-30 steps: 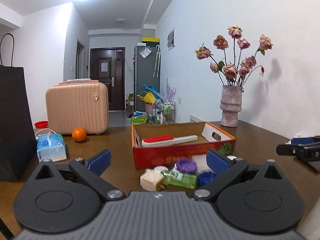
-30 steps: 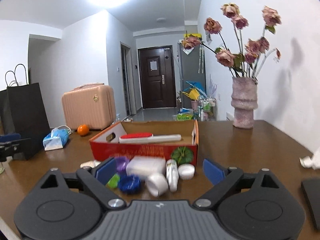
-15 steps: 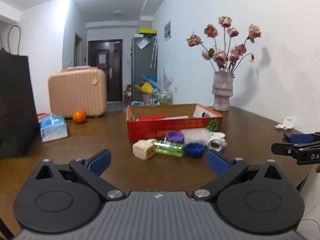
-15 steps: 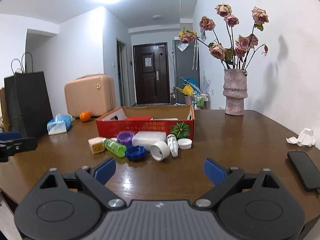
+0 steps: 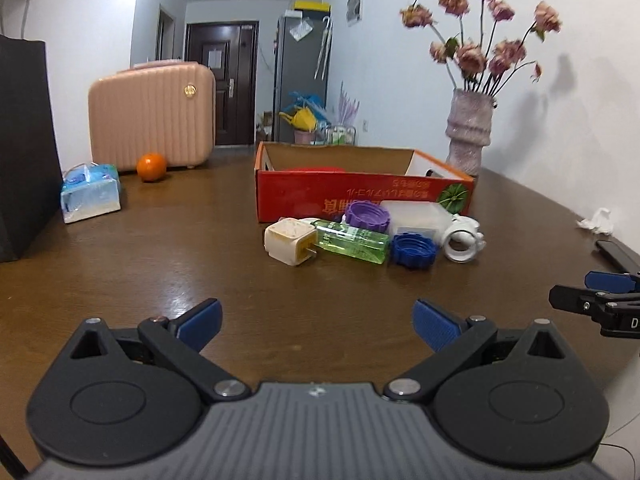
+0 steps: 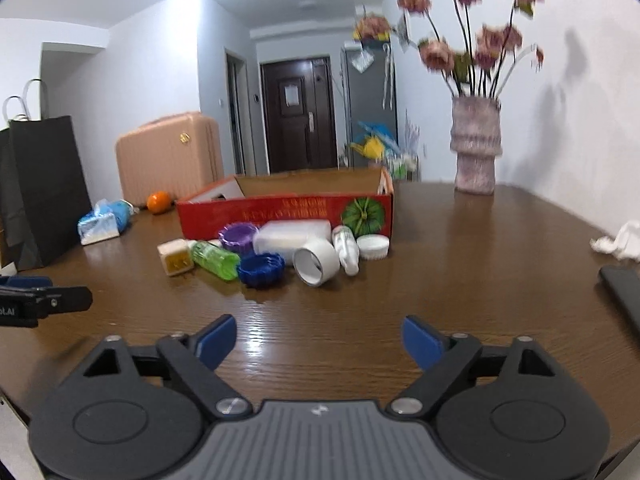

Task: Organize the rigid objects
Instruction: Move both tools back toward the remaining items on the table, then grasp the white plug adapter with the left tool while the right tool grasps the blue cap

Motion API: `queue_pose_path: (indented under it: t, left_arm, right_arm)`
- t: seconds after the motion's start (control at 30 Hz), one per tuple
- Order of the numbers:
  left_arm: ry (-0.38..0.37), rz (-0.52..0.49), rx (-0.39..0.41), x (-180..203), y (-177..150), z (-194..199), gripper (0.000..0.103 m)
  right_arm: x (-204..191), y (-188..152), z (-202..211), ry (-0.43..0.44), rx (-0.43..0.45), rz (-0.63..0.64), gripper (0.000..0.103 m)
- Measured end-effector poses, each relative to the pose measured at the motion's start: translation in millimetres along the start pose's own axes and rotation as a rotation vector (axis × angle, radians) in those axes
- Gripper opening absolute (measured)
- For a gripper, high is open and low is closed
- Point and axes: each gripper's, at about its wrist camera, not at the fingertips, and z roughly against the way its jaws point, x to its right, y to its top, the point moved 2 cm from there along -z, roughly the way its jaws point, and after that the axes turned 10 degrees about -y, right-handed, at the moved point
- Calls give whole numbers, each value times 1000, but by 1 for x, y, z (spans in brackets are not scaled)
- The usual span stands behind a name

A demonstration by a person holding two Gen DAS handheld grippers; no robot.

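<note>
A red cardboard box [image 5: 360, 196] [image 6: 280, 210] stands open on the brown table. In front of it lie a cream plug adapter [image 5: 290, 242] [image 6: 175, 257], a green bottle [image 5: 352, 241] [image 6: 214, 260], a purple cap [image 5: 367, 213] [image 6: 239, 236], a blue cap [image 5: 412, 250] [image 6: 261, 270], a clear white container [image 5: 416, 216] [image 6: 292, 234], a white tape roll [image 5: 464, 238] [image 6: 316, 262], a small white bottle [image 6: 347, 249] and a white lid [image 6: 373, 246]. My left gripper [image 5: 318, 322] and right gripper [image 6: 318, 340] are both open and empty, well short of the pile.
A black paper bag [image 5: 24, 148], tissue pack [image 5: 90, 192], orange [image 5: 151, 167] and pink suitcase [image 5: 152, 120] stand at the left. A vase of dried roses [image 5: 468, 136] stands back right. A crumpled tissue [image 6: 618, 240] and black phone [image 6: 624, 296] lie at the right.
Both grippers have pulled back from the pile and dropped lower toward the table; the objects now sit farther away. Both stay open.
</note>
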Motion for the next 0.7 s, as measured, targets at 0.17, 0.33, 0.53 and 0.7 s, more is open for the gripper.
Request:
queue_pose_path:
  t: [0.17,0.33,0.53,0.7]
  left_arm:
    - [16,7,-86,-16,21,-47,103]
    - [2,14,-115,-32,48,-91,103]
    - [-11,43,-124,-41,64,-135,103]
    - [0,52,-147,-47,63,-154,98]
  right_arm:
    - [-11,17,-40,27,-40,6,75]
    - [-36,41,-70,79,-8,59,72]
    - [-60,53,-107,152,-44,110,65]
    - [-79,48,-132,173,-112,179,65]
